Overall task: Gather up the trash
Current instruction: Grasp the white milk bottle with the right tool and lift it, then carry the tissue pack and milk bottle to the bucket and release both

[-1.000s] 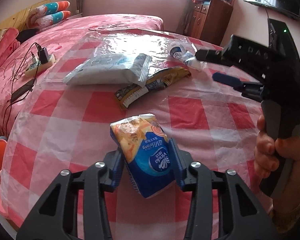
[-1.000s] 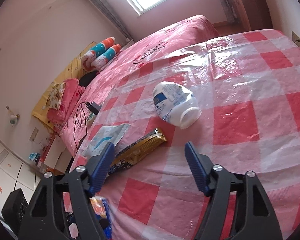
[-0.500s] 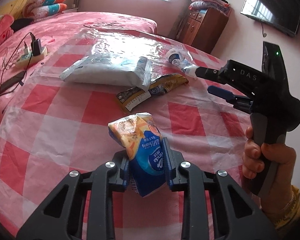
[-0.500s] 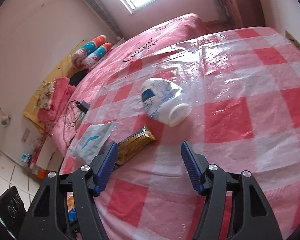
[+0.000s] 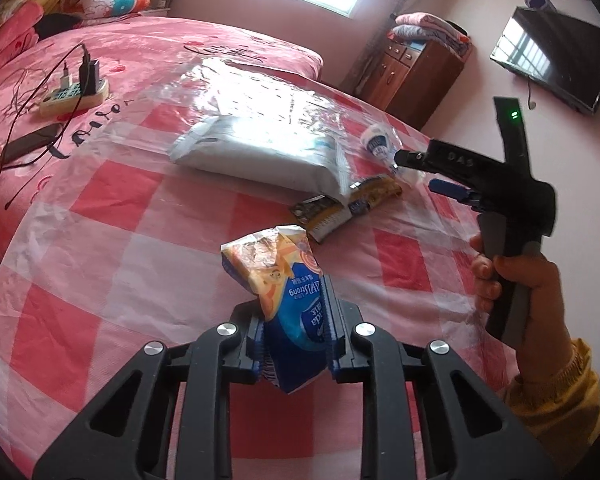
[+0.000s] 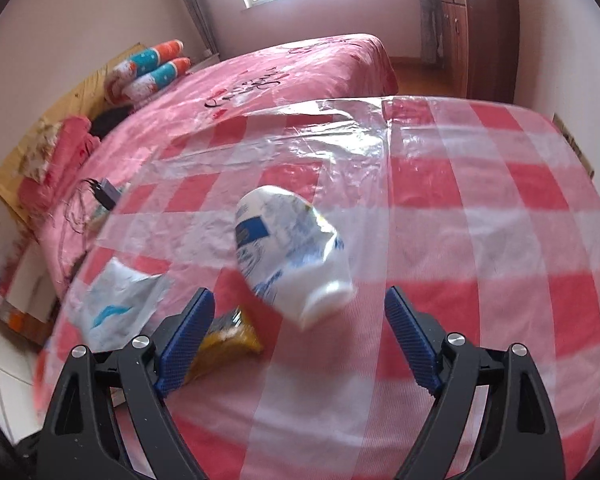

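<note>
Left tool (image 5: 294, 326) is clenched on the blue and orange tissue pack (image 5: 286, 296), its pads pressing both sides while the crumpled top sticks up above the checked desk (image 5: 100, 264). My right tool (image 6: 300, 326) has just been spreading its jaws and stands released, with nothing between the pads; the white bottle (image 6: 292, 248) lies on its side just ahead of them. Only my left view shows my right hand (image 5: 516, 280) gripping the handle in a yellow sleeve (image 5: 560, 392), the power strip (image 5: 74, 94) on the bed and the television (image 5: 556, 66). It also shows the grey pouch (image 5: 260, 154) whole, lying over the yellow wrapper (image 5: 348, 206). My right view, blurred, shows the bottle close and only the wrapper's end beside my left pad.
</note>
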Demonstrator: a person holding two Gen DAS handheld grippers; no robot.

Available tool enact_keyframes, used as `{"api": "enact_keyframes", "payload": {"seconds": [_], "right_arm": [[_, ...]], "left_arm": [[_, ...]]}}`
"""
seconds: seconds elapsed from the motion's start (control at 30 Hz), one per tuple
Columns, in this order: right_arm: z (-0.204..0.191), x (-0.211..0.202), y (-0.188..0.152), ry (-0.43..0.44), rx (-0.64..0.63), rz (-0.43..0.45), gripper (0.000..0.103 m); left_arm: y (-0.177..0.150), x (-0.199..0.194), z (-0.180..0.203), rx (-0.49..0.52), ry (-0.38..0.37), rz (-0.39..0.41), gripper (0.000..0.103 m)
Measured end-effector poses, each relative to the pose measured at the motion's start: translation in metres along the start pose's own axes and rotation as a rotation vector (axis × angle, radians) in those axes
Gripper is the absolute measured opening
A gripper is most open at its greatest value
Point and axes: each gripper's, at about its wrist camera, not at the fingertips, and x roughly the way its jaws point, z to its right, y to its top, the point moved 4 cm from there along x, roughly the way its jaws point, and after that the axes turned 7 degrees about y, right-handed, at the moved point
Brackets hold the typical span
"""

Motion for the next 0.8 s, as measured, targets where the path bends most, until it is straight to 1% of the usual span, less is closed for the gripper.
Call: {"api": "enact_keyframes", "payload": {"seconds": [0.07,0.13,0.23,0.3,0.33,0.37,0.6,0.8], "right_arm": [[0.001,0.008,0.004,-0.006,-0.015,-0.005,0.086],[0.000,0.015,0.009,-0.036,-0.048,-0.004,0.086],[-0.003,0.022,0.013,-0.035,-0.071,-0.011,0.086],[-0.006,0.026,0.017,-0.056,-0.101,-0.012,0.073],[-0.007,0.027,0.017,-0.072,-0.115,-0.013,0.069],[-0.009,0.029,0.018,-0.085,-0.128,-0.014,0.064],[-0.013,0.027,0.013,-0.086,-0.151,-0.018,0.064],[-0.014,0.014,0.000,-0.077,-0.120,0.003,0.064]], "left_arm": [[0.002,-0.001,-0.005,-0.008,-0.003,0.003,0.024],[0.004,-0.001,-0.009,-0.016,-0.008,0.007,0.024],[0.006,-0.001,-0.014,-0.026,-0.020,0.009,0.023],[0.008,0.000,-0.016,-0.031,-0.027,0.009,0.023],[0.008,0.000,-0.017,-0.035,-0.031,0.008,0.023],[0.008,0.001,-0.018,-0.039,-0.034,0.008,0.023],[0.010,-0.002,-0.025,-0.050,-0.047,0.018,0.023],[0.011,-0.007,-0.033,-0.060,-0.043,0.029,0.023]]}}
